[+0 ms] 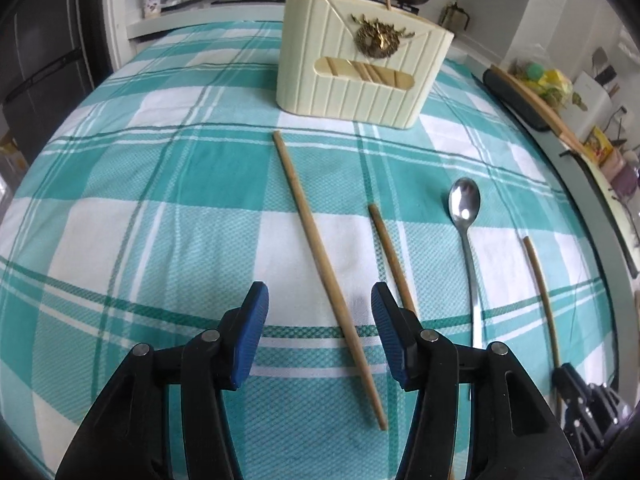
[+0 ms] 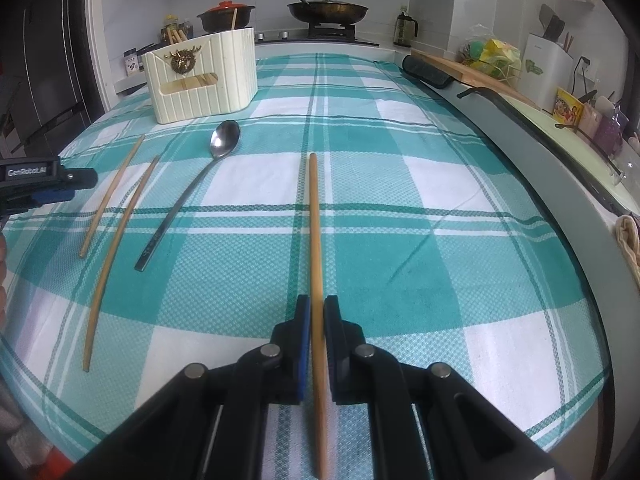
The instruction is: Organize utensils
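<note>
A cream utensil holder [image 1: 360, 68] stands at the far side of the table with several chopsticks in it; it also shows in the right wrist view [image 2: 200, 76]. My left gripper [image 1: 320, 304] is open, its jaws either side of a wooden chopstick [image 1: 320, 256] lying on the cloth. A second chopstick [image 1: 390, 256], a steel spoon [image 1: 466, 216] and a third chopstick [image 1: 540, 280] lie to its right. My right gripper [image 2: 317, 316] is shut on a chopstick [image 2: 315, 232] that lies along the cloth. The spoon [image 2: 208, 176] and two chopsticks [image 2: 120, 208] lie to its left.
The table has a teal and white checked cloth [image 1: 160, 200]. A stove with a pan [image 2: 328, 10] and a pot [image 2: 226, 16] stands behind. A black roll [image 2: 426, 72] and a cutting board lie at the right edge, beside a sink rim [image 2: 560, 140]. The left gripper shows at the far left [image 2: 44, 184].
</note>
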A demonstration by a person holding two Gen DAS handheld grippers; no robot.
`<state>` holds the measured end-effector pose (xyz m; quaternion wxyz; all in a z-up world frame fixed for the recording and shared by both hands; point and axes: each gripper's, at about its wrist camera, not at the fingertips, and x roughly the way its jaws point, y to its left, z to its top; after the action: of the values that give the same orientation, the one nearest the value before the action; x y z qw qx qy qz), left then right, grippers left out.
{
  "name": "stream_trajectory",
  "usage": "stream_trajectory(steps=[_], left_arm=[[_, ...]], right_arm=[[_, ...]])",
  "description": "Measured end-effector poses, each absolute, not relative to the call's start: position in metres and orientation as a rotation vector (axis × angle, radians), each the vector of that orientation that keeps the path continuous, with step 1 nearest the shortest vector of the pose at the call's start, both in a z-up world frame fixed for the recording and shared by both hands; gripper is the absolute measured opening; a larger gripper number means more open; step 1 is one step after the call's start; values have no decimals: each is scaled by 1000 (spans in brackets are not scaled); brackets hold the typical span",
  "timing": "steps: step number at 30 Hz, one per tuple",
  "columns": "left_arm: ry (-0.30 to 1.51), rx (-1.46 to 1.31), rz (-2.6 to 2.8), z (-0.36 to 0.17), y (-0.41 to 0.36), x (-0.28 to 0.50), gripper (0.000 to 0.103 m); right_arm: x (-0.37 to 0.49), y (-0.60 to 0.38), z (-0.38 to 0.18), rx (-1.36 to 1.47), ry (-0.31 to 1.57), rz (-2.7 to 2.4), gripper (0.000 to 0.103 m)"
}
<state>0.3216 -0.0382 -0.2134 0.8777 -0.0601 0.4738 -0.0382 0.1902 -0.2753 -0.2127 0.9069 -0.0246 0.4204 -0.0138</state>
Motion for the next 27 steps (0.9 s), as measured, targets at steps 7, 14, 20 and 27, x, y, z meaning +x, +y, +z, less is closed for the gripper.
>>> stream_trajectory(steps=[7,14,20,27], left_arm=[[956,8,-61,-220,-55,311,7],[935,14,-8,-221,-35,288,5],[950,-39,30,-220,12,258,5],[971,-54,22,-219,47,234,8]], right_arm=[[189,-272,-214,-72,858,-35,7],[188,-275,-214,-47,849,-33,7],[187,-276,-214,-50,847,-33,7],[184,-277,-214,-69,840,-22,7]])
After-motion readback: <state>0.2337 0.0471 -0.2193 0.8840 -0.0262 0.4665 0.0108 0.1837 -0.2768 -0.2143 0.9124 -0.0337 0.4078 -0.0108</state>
